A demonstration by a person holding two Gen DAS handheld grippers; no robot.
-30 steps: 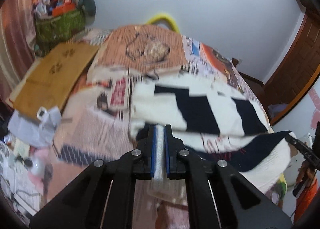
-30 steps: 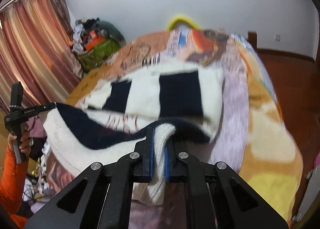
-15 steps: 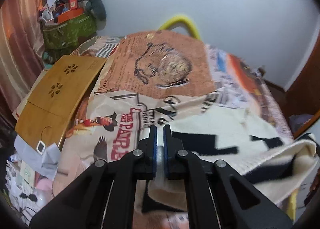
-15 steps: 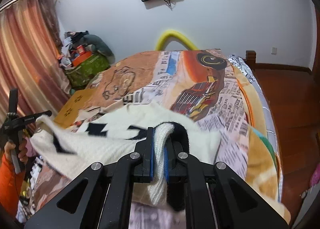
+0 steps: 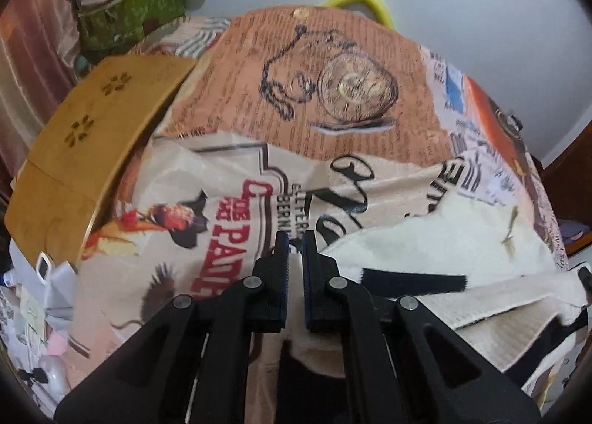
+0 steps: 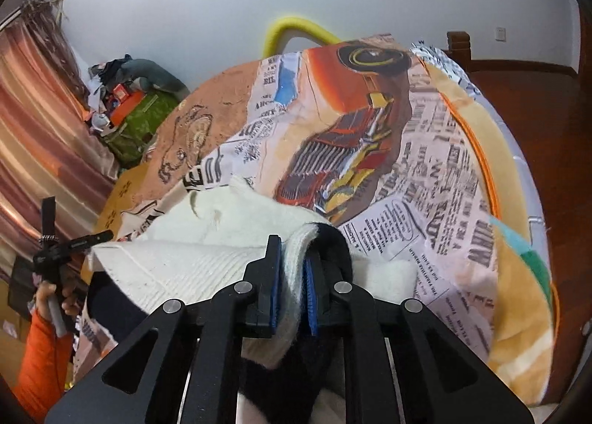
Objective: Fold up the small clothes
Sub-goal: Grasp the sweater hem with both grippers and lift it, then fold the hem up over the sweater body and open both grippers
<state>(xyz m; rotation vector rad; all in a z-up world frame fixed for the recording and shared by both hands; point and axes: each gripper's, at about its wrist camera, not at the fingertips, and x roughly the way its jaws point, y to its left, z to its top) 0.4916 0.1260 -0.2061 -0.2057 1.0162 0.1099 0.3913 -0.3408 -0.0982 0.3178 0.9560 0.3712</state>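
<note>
A cream knit sweater [image 5: 462, 246] with black patches lies doubled over on the printed bedspread [image 5: 333, 98]. My left gripper [image 5: 295, 242] is shut on one corner of its upper layer, low over the bed. In the right wrist view the sweater [image 6: 229, 231] drapes from my right gripper [image 6: 294, 246] across to the left gripper [image 6: 108, 235], which a hand in an orange sleeve [image 6: 40, 350] holds. A thick fold of cream and black knit sits between the right jaws, which are opening; the pads still touch it.
A wooden lap board [image 5: 92, 135] lies on the bed's left side, beside a green bag [image 5: 129, 13] piled with clutter. A yellow foam arch [image 6: 292, 27] rises at the bed's head. Striped curtains [image 6: 37, 109] hang left; wooden floor [image 6: 536, 109] lies right.
Both grippers carried the sweater's edge forward and down over the bed. The black-and-white front is now mostly covered by the cream layer. The right jaws stand slightly wider.
</note>
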